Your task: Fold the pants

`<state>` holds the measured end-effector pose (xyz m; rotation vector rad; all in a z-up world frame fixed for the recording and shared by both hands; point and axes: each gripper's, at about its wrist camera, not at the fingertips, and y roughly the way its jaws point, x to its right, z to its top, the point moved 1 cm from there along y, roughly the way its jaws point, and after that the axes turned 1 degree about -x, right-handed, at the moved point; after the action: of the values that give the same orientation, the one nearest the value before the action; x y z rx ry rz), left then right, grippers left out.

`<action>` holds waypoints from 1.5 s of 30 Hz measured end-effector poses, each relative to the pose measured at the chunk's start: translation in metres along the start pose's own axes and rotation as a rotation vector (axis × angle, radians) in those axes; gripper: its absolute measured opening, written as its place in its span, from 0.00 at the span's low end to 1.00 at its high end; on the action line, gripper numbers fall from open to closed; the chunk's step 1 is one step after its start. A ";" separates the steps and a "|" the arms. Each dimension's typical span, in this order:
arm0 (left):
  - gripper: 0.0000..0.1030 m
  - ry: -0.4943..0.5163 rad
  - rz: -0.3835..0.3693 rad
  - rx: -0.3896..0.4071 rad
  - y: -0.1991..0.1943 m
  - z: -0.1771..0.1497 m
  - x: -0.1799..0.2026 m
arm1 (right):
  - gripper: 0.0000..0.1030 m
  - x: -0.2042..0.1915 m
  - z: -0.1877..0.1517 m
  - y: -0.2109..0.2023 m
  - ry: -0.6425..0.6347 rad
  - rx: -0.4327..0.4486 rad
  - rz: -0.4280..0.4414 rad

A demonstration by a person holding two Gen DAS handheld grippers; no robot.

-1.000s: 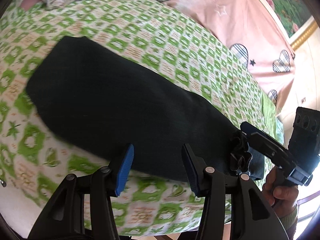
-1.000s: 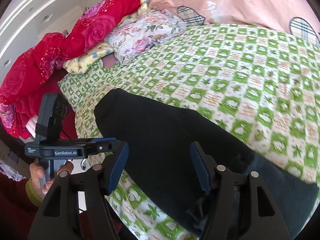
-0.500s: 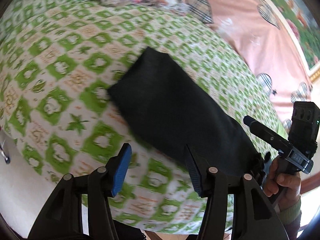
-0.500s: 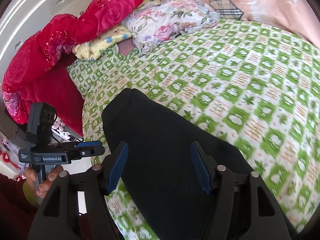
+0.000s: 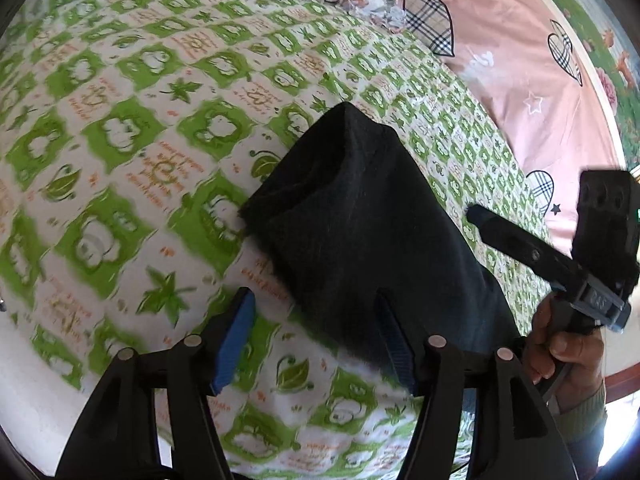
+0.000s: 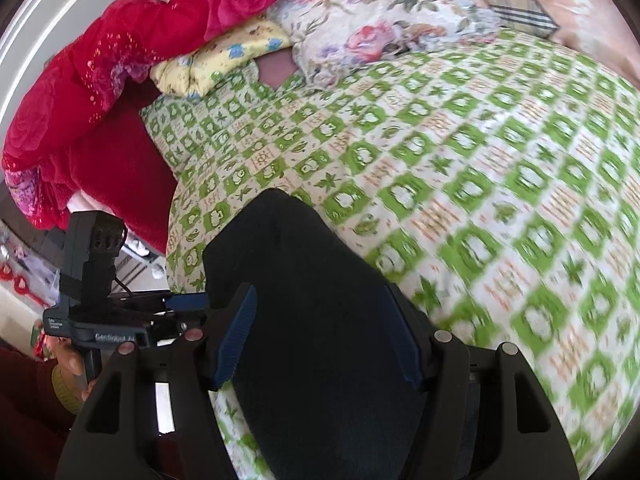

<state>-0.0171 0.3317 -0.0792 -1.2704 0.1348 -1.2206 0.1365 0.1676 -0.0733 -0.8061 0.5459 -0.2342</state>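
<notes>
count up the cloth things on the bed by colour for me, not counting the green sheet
Black: 1, pants
Red: 1, blanket
Pink: 1, quilt
Yellow: 1, pillow
Floral white: 1, pillow
Total: 5

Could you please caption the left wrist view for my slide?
Left tool opening above black pants on a green bedsheet.
</notes>
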 end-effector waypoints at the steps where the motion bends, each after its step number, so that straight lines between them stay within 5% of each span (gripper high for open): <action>1: 0.63 0.002 0.000 0.000 0.002 0.003 -0.001 | 0.63 0.001 0.007 0.007 -0.006 -0.013 0.009; 12: 0.61 0.045 0.037 0.022 0.021 0.018 0.013 | 0.62 0.007 0.045 0.082 -0.064 -0.185 0.075; 14: 0.43 0.065 0.065 0.036 0.024 0.020 0.017 | 0.36 0.006 0.044 0.086 -0.063 -0.192 0.103; 17: 0.32 0.082 0.076 0.043 0.026 0.023 0.018 | 0.26 0.000 0.042 0.080 -0.074 -0.176 0.109; 23: 0.22 0.110 0.044 0.067 0.011 0.023 0.030 | 0.23 -0.005 0.041 0.050 -0.066 -0.105 0.145; 30: 0.21 0.160 -0.012 0.114 -0.020 0.021 0.065 | 0.22 -0.008 0.035 -0.003 -0.056 0.001 0.171; 45: 0.21 0.420 -0.190 0.140 -0.051 -0.014 0.200 | 0.22 0.027 -0.025 -0.141 0.060 0.274 0.173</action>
<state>0.0267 0.1838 0.0582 -0.9071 0.2326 -1.6227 0.1461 0.0458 0.0065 -0.4845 0.6217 -0.1691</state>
